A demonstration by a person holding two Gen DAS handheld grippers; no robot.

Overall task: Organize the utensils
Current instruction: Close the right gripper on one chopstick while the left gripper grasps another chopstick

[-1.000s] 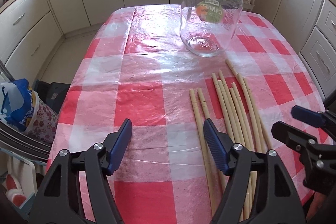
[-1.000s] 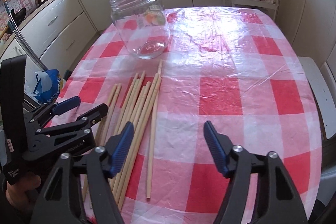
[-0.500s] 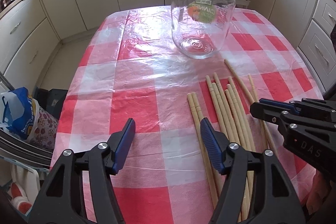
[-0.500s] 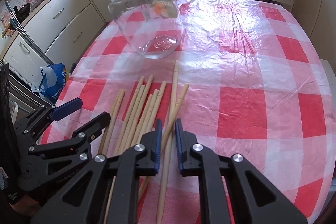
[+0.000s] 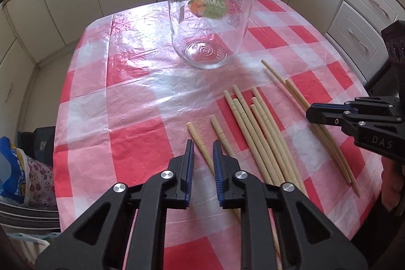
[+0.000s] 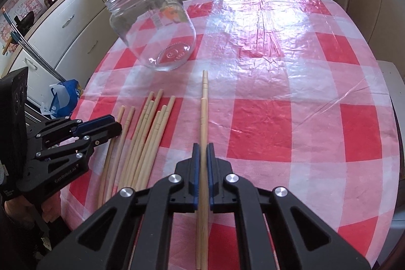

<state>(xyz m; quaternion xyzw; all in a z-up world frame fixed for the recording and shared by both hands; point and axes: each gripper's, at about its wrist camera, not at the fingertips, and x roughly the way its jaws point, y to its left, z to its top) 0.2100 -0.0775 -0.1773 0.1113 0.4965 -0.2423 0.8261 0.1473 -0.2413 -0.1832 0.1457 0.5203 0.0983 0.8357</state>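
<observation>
Pinching a pair of chopsticks (image 6: 204,118) between its blue pads, the right gripper (image 6: 203,151) is pointing down at the red-and-white checked tablecloth (image 6: 291,118); the two sticks are running out ahead of the jaws toward the glass jar (image 6: 154,29), one tip lying further forward than the other. The left gripper (image 5: 203,151) is standing over the leftmost chopstick (image 5: 200,143) of the spread, its jaws having just been closing; a narrow gap is remaining between the pads, the stick is lying in that gap, and whether the pads are pressing on it cannot be told. A second stick (image 5: 222,137) is lying just beside the right pad. The loose bundle of chopsticks (image 5: 255,128) is lying flat between the two grippers. The jar is standing upright, mouth open, beyond the sticks.
</observation>
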